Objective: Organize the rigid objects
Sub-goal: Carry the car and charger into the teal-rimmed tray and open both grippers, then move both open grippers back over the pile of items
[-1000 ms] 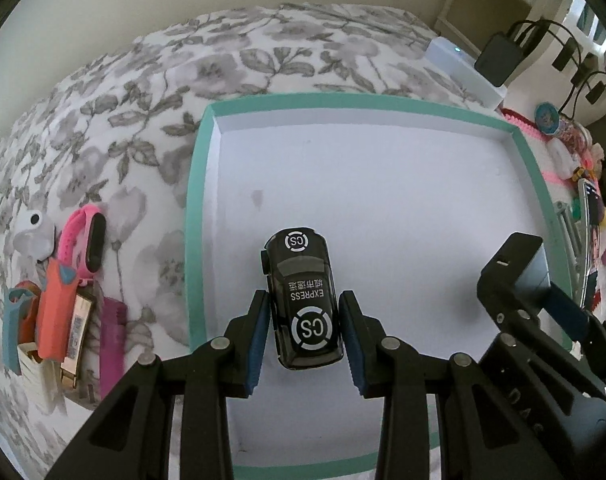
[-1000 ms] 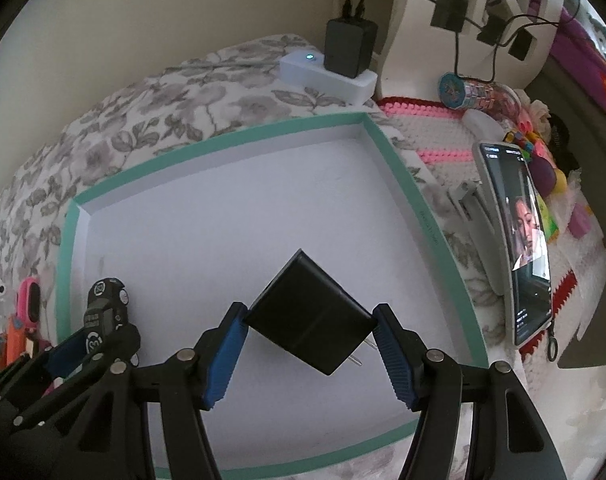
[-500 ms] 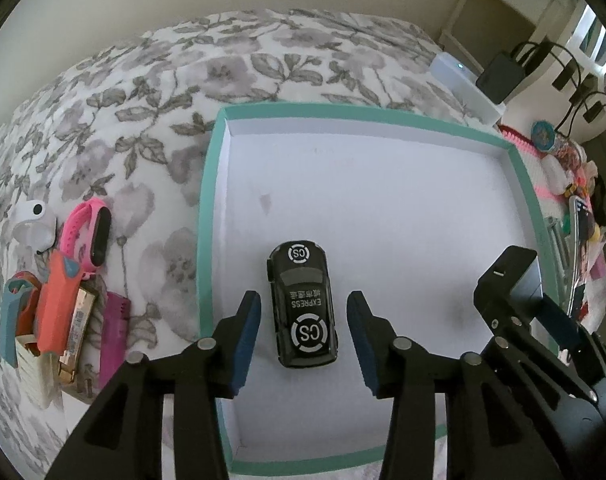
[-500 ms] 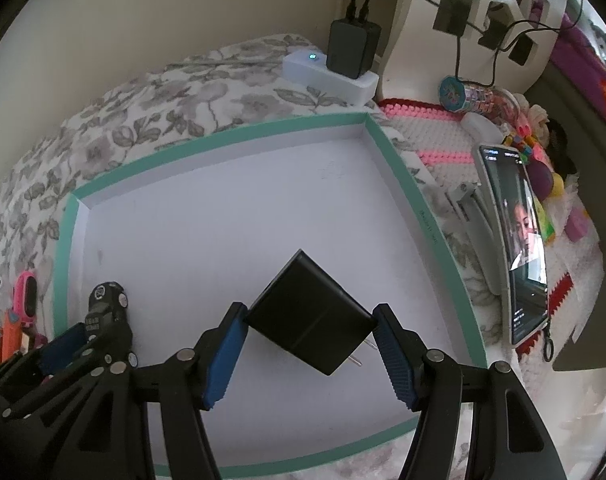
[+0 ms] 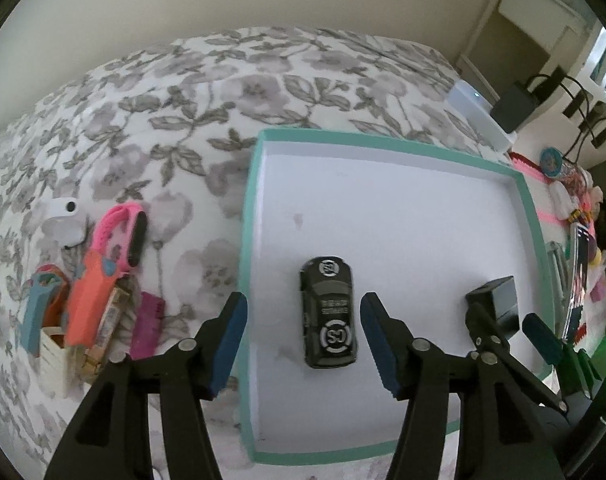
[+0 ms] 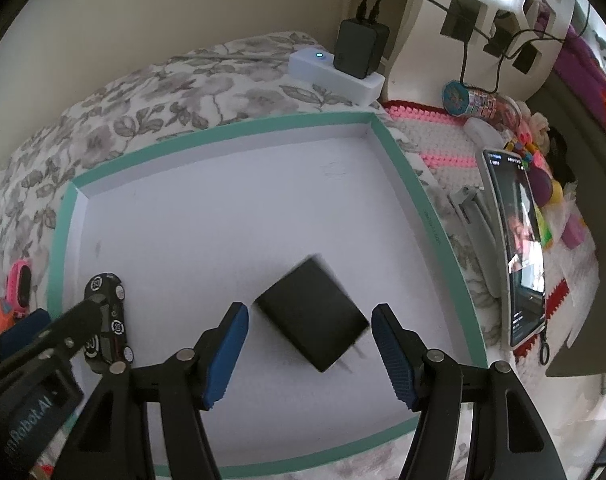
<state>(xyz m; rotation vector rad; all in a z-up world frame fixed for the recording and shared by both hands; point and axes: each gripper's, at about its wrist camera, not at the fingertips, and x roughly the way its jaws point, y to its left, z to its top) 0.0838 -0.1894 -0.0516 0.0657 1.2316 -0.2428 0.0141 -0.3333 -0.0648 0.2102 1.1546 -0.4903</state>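
A black toy car [image 5: 330, 312] lies on the white floor of a teal-rimmed tray [image 5: 383, 146]. My left gripper [image 5: 303, 336] is open, its blue pads on either side of the car without touching it. A black plug adapter [image 6: 312, 314] lies in the same tray [image 6: 223, 130] between the open pads of my right gripper [image 6: 309, 356], free of them. The car also shows in the right wrist view [image 6: 107, 320], and the adapter in the left wrist view [image 5: 499, 308].
The tray sits on a floral bedspread [image 5: 163, 120]. Left of it lie a pink wristband [image 5: 123, 232], an orange item [image 5: 89, 300], a magenta piece [image 5: 147, 320] and a white gadget [image 5: 63, 220]. To the right stand a phone [image 6: 517, 248], a white power strip [image 6: 335, 74] and small toys.
Both grippers have opened and let go: the left released the car, the right released the adapter, which now lies on the tray floor. Both have drawn back a little.
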